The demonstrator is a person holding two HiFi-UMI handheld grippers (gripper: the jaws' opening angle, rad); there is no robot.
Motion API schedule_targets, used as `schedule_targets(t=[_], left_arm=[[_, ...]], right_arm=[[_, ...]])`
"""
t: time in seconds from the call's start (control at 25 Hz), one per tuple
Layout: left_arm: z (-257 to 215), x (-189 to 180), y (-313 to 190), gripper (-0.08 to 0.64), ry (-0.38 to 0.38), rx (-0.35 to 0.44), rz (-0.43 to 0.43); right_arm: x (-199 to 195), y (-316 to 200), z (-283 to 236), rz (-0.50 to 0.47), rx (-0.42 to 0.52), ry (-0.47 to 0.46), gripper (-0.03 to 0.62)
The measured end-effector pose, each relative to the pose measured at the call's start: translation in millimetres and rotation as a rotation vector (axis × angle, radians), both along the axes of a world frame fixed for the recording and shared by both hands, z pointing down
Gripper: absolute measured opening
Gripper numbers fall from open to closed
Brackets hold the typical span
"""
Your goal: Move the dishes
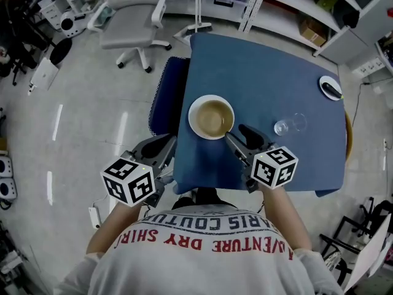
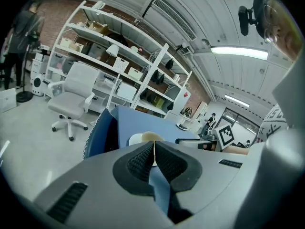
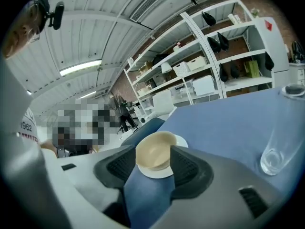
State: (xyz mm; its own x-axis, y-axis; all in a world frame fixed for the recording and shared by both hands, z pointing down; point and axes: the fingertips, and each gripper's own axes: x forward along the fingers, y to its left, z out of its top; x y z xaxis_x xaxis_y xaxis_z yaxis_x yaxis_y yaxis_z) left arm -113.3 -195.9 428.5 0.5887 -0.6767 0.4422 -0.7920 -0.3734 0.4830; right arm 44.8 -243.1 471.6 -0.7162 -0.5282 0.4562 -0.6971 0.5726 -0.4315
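Observation:
A beige bowl (image 1: 212,117) sits on a white plate (image 1: 195,128) near the front left of the blue table (image 1: 276,78). My right gripper (image 1: 237,134) is open, its fingertips at the plate's near right rim. In the right gripper view the bowl (image 3: 153,150) and plate (image 3: 159,171) show between the two open pads (image 3: 187,168). My left gripper (image 1: 167,144) hangs off the table's left edge, below and left of the plate. It is shut with nothing held, the pads (image 2: 143,162) pressed together. The bowl (image 2: 151,137) shows beyond them.
A clear glass (image 1: 282,127) stands right of the bowl, close to my right gripper. A small dish (image 1: 330,87) with something dark on it lies at the table's far right corner. A dark chair (image 1: 166,97) is tucked in on the left, with a white office chair (image 1: 132,17) beyond it.

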Motion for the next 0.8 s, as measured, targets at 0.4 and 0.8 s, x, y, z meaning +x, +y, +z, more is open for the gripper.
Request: schedule_targets(t=[0.4, 0.8], left_arm=[[17, -34, 5, 0.032, -0.022, -0.042, -0.078], [19, -44, 9, 0.032, -0.032, -0.039, -0.112]], right_arm=[[-5, -34, 50, 0.155, -0.198, -0.041, 0.195], [-5, -39, 57, 0.274, -0.278, -0.089, 0.058]])
